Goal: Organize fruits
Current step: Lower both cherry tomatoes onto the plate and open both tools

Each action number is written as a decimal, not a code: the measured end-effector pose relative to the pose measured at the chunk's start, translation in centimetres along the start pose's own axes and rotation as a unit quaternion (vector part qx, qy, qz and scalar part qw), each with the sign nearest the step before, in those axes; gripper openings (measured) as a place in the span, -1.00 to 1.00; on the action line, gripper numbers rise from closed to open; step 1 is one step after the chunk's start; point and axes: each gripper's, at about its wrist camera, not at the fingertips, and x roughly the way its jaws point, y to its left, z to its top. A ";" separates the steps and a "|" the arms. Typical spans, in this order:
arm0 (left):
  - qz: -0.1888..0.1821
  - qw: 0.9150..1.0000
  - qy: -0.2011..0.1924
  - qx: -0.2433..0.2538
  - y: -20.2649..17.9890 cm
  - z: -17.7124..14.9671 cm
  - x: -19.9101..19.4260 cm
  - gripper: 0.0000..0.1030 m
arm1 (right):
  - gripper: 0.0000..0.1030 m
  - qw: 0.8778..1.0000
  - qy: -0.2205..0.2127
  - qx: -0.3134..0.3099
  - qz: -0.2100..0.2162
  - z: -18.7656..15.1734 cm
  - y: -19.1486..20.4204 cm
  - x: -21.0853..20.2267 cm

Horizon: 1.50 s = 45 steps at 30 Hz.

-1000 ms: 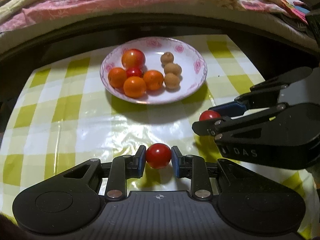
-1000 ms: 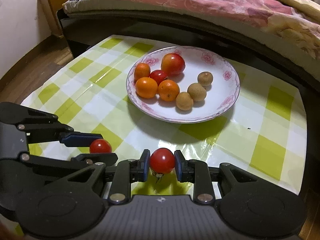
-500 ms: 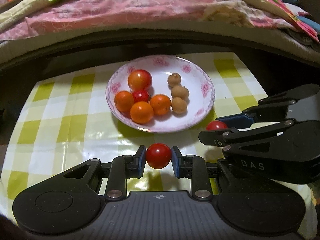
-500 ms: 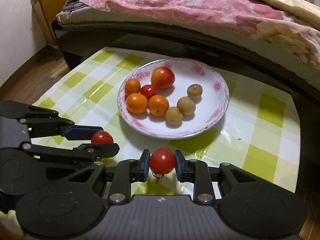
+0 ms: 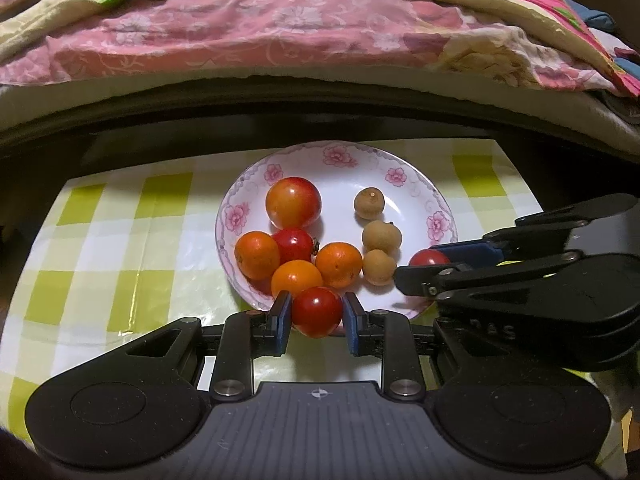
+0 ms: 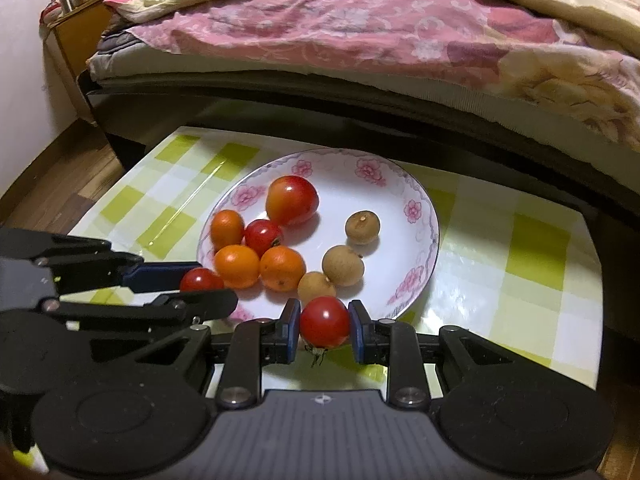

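Over the glossy floral plate [image 5: 436, 204], both tongs (left [image 5: 316, 314], right [image 6: 324, 322]) pinch smooth round tomatoes.

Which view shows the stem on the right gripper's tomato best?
The right wrist view: the right gripper's tomato sits centred between the jaws, its dried stem hanging beneath. The left wrist view shows the same tomato only as a sliver, stem hidden.

table [image 5: 120, 240] | covered by green-and-white checked cloth [image 6: 532, 264] | bearing flowered plate [image 5: 400, 178] near middle
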 end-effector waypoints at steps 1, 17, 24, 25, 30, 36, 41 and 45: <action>0.002 1.000 0.000 0.002 0.0 0.1 0.2 -0.37 | -0.44 1.000 0.002 0.001 0.000 0.1 -0.1 0.3; 0.006 1.000 -0.016 -0.019 1.0 2.2 2.4 -0.37 | -0.44 0.999 -0.011 0.044 0.005 2.1 -2.1 2.6; 0.005 1.000 -0.020 -0.012 0.8 1.9 2.2 -0.36 | -0.44 0.999 -0.010 0.049 -0.004 2.2 -2.1 2.5; 0.005 1.000 -0.020 -0.013 0.8 1.9 2.2 -0.36 | -0.44 0.999 -0.009 0.048 -0.006 2.1 -2.0 2.3; 0.006 1.000 -0.016 -0.017 0.7 2.0 2.0 -0.32 | -0.42 0.998 -0.006 0.056 -0.008 2.1 -2.1 2.2; 0.002 1.000 -0.011 -0.026 1.0 2.0 2.5 -0.25 | -0.42 0.998 -0.008 0.058 -0.005 2.2 -2.2 2.3; 0.006 1.000 -0.012 -0.023 0.9 1.9 2.4 -0.25 | -0.42 0.998 -0.007 0.066 -0.004 2.1 -2.4 2.2; 0.008 1.000 -0.012 -0.022 0.7 1.8 2.4 -0.25 | -0.42 0.998 -0.006 0.068 -0.004 2.1 -2.4 2.2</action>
